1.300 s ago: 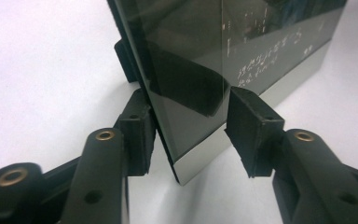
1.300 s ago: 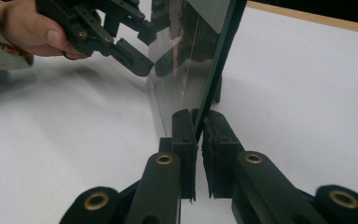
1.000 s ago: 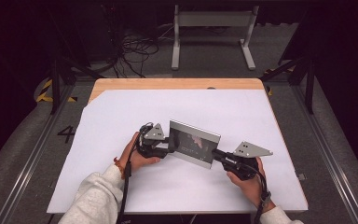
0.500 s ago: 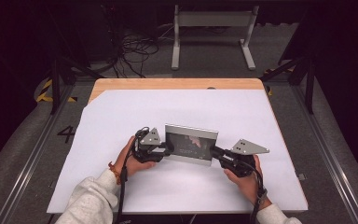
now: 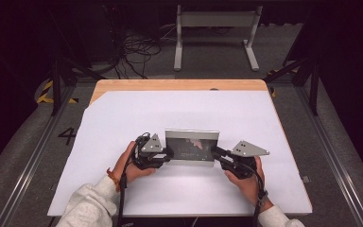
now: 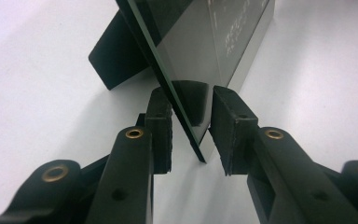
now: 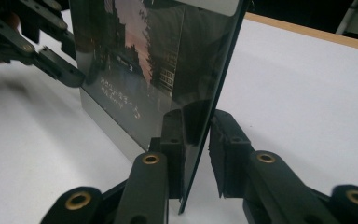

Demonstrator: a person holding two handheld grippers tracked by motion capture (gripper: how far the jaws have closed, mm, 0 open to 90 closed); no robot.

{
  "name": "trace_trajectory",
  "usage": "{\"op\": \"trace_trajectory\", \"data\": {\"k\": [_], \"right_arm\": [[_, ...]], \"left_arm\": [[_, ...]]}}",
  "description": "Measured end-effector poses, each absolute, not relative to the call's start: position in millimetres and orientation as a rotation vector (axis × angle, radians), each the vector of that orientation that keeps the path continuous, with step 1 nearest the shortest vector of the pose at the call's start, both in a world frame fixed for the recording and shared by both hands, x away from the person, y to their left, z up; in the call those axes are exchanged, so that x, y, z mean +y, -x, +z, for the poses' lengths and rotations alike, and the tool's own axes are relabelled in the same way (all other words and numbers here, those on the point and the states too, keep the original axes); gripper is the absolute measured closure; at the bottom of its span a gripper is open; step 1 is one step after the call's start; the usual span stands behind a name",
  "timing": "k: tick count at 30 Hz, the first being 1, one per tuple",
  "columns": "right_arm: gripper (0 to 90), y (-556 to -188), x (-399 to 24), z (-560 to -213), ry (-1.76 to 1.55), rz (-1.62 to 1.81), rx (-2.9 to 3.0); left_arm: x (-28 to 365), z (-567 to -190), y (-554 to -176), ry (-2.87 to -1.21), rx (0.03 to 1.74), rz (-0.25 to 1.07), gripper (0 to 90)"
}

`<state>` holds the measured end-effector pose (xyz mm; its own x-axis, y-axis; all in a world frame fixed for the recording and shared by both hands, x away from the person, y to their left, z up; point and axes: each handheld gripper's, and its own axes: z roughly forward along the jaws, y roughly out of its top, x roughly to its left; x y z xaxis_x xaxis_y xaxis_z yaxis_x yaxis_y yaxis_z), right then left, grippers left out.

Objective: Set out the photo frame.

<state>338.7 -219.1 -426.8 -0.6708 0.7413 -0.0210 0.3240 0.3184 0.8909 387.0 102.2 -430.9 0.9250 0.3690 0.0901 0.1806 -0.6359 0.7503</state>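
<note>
Frame (image 5: 191,145) edges btwn both tongs, prob. loose | sheet (image 5: 123,118) open

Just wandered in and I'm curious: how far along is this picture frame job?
Done: the picture frame stands upright on the white table, back prop out. In hand: the right gripper has its jaws around the frame's edge; they have just been opening, a gap showing. Left: pulling it clear.

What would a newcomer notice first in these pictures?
A glossy picture frame stands near the middle of the white table. The left gripper and the right gripper flank its two side edges, with the glass between their fingers. Gaps show beside the glass.
</note>
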Motion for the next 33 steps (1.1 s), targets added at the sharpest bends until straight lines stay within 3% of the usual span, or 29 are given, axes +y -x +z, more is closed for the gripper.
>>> {"op": "trace_trajectory", "data": {"k": [8, 22, 33], "right_arm": [[80.4, -335, -230, -421, -0.933, 1.327, 2.155], [82.4, -339, -225, -424, -0.936, 1.303, 2.178], [81.7, -339, -223, -427, -0.935, 1.300, 2.188]], "left_arm": [[109, -418, -383, -2.175, 0.416, 0.335, 62.4], [110, -423, -381, -2.179, 0.427, 0.327, 72.5], [107, -427, -378, -2.198, 0.435, 0.361, 73.2]]}}
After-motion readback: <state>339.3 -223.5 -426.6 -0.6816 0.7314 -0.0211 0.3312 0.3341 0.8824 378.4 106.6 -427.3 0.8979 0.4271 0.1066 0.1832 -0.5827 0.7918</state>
